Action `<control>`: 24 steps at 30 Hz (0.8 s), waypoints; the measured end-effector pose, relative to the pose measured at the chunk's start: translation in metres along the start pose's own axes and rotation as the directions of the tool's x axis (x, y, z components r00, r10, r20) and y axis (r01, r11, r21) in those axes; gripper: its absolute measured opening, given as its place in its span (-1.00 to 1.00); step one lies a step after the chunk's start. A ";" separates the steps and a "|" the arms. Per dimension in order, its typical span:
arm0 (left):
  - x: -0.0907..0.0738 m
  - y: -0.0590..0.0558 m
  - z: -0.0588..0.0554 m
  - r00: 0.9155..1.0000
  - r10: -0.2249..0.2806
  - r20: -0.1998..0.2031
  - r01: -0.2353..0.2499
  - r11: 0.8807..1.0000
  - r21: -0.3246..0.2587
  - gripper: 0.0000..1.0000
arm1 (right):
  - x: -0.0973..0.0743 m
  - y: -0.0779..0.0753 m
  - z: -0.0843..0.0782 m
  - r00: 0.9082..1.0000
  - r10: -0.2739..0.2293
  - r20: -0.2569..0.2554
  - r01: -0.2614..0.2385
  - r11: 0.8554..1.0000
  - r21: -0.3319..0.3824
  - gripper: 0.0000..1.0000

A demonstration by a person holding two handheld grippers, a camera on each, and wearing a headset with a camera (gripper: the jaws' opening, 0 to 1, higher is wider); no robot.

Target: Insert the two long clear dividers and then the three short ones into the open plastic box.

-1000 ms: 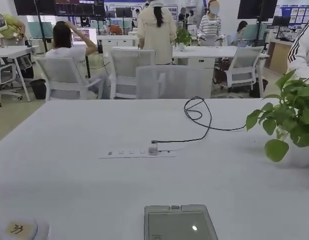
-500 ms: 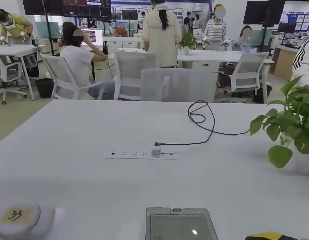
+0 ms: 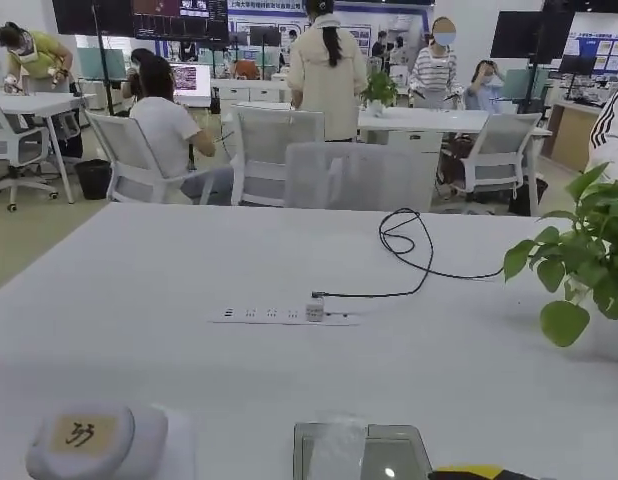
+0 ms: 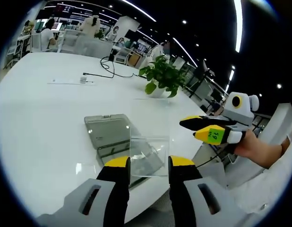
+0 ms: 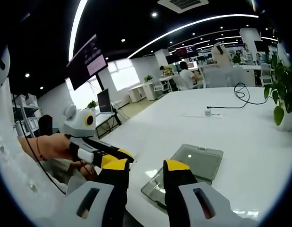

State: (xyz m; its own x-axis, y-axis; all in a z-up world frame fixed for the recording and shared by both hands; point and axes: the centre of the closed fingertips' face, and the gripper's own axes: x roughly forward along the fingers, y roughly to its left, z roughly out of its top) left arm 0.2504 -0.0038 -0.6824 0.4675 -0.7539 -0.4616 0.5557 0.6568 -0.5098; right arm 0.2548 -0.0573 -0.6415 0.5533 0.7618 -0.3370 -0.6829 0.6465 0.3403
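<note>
At the near edge of the worktop the open plastic box lies flat with its lid laid back. Just over its near side stands a clear divider, upright and face-on in the left gripper view. The left tool has hold of it: the sheet spans the narrow gap between the yellow-tipped jaws, its two side edges against them. The right tool hangs near the box's right side, off the worktop's near edge. Its jaws stand apart with nothing between them, and a hand grips it from behind. Farther in, toward the middle of the worktop, lies a white power strip. A black cable loops from it toward the far right. By the right edge stands a leafy plant. Beyond the far edge are white chairs and several people.
</note>
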 end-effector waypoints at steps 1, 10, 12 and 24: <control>0.001 -0.002 0.001 1.000 -0.004 0.003 0.004 1.000 0.007 -0.40 | 0.001 0.001 0.000 1.000 0.002 0.003 -0.002 1.000 0.011 -0.41; 0.004 -0.013 0.002 1.000 -0.018 -0.004 0.018 0.998 0.062 -0.40 | 0.011 0.006 -0.004 1.000 -0.003 -0.005 0.004 0.998 0.060 -0.55; 0.004 -0.016 0.003 1.000 -0.022 -0.003 0.022 0.997 0.074 -0.40 | 0.013 0.006 -0.005 1.000 -0.006 -0.007 0.007 0.998 0.062 -0.56; 0.006 -0.022 0.006 1.000 -0.028 -0.003 0.028 0.994 0.105 -0.40 | 0.018 0.009 -0.006 1.000 -0.015 -0.012 0.016 0.995 0.100 -0.71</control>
State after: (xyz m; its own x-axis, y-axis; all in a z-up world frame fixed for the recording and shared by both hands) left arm 0.2451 -0.0227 -0.6701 0.4499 -0.7721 -0.4488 0.6378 0.6295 -0.4437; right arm 0.2562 -0.0382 -0.6498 0.5575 0.7517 -0.3524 -0.6231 0.6594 0.4207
